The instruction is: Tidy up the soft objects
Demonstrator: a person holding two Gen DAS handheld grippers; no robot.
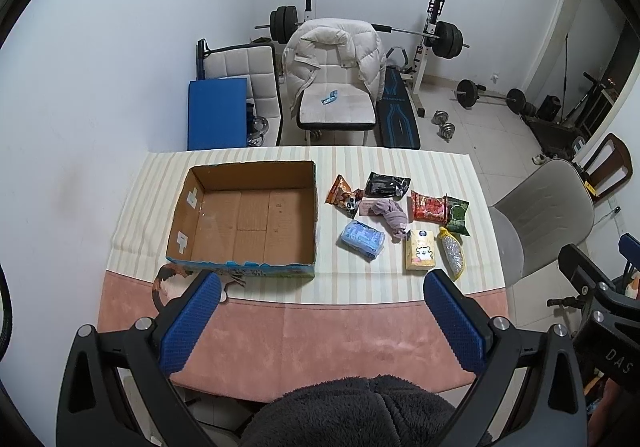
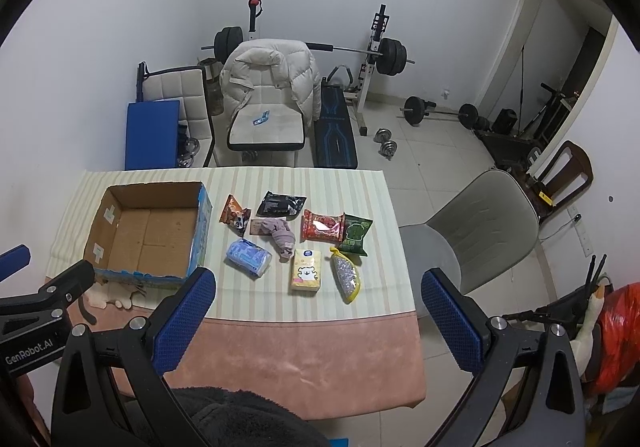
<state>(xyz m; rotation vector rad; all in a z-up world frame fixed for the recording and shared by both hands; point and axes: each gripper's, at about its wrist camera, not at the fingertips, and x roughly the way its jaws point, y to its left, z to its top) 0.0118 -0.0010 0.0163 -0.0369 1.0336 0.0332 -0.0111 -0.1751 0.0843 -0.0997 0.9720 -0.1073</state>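
We hold both grippers' fingers spread and empty; the soft packets point(image 2: 248, 257) lie right of the cardboard box point(image 2: 148, 231), nearer our right gripper point(image 2: 316, 301) than our left gripper point(image 1: 322, 301).

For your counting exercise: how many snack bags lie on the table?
4: orange bag nearest the box, black bag behind, red bag and green bag overlapping at right.
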